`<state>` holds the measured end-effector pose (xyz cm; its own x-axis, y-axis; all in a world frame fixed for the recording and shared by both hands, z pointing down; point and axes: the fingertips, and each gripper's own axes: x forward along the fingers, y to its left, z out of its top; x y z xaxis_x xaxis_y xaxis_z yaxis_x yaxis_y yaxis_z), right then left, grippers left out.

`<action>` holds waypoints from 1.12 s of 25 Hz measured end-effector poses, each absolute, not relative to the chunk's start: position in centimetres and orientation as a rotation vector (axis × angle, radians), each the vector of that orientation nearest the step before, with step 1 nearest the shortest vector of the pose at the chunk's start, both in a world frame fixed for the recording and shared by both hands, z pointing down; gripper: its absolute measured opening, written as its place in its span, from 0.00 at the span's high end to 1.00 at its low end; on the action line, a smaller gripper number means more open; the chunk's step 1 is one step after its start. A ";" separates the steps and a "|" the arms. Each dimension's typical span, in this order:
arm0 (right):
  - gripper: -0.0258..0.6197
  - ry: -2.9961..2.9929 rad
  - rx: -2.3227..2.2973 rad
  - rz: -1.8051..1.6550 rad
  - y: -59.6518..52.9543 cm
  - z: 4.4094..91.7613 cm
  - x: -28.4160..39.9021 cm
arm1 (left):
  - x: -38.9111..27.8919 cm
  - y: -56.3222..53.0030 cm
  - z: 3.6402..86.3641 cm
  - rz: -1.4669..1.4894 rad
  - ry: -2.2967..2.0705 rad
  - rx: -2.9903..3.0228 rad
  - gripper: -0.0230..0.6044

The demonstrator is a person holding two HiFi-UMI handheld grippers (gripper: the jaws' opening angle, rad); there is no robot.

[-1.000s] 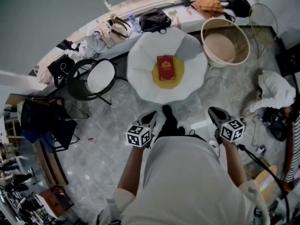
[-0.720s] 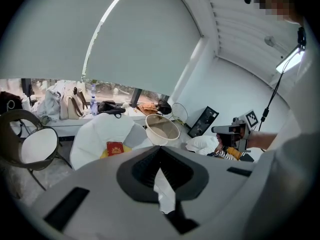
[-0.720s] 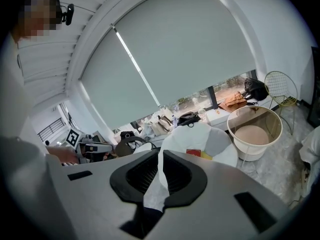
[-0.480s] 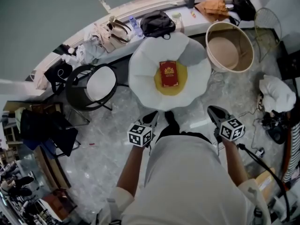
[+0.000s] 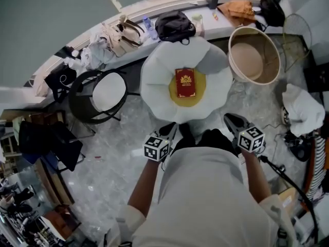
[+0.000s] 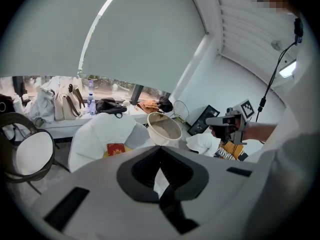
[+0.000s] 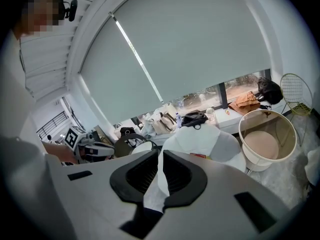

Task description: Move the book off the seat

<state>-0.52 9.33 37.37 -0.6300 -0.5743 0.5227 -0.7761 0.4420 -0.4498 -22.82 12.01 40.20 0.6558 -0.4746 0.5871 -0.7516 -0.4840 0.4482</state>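
1. Clenching on nothing, the left gripper (image 5: pixel 170 128) hangs just ahead of the person's waist. Its own view shows the left gripper (image 6: pixel 160 156) with both jaws pressed together and no thing between them.
2. Matching it on the other side, the right gripper (image 5: pixel 230 120) is also empty. In its own view the right gripper (image 7: pixel 160 163) has its jaws drawn in to a bare sliver of a gap.
3. Farther out, the book (image 5: pixel 185 82) lies flat, cover up, on a yellow cushion (image 5: pixel 188 98) at the middle of the white petal-shaped seat (image 5: pixel 154 81). It sits between twelve and one o'clock of the left gripper and about ten o'clock of the right, well apart from both.
4. It looks like a red hardback with a gold emblem: probably stiff, fairly light, not fragile, with a smooth cover that may slide between pads.
5. Either gripper must open before it can take hold. The short edge at six o'clock faces the person and seems the easiest to reach. The soft cushion should let a lower jaw press under that edge.
6. A grip near the spine would likely keep the pages from fanning, but which long edge is the spine I cannot tell.
7. Beyond the seat, a round tub (image 5: pixel 254 54) stands at two o'clock and a black stool (image 5: pixel 103 91) at nine o'clock.
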 end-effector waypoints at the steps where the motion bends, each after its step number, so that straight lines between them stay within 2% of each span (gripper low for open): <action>1: 0.88 -2.406 1.148 0.975 9.0 37.6 -0.4 | -22.6 11.9 40.4 0.508 -0.947 2.166 0.96; 14: 0.88 -2.430 0.795 0.940 3.4 39.5 3.1 | -17.7 10.1 41.7 0.399 -1.165 2.003 0.96; 28: 0.88 -2.377 0.452 0.898 -2.4 47.3 6.0 | -13.1 5.9 46.9 0.359 -1.350 1.857 0.96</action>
<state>6.00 -2.44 47.31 -0.7900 -0.1129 0.6026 -0.4833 0.7195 -0.4988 -13.06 5.94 46.86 0.3913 -0.6689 0.6321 -0.8945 -0.1151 0.4319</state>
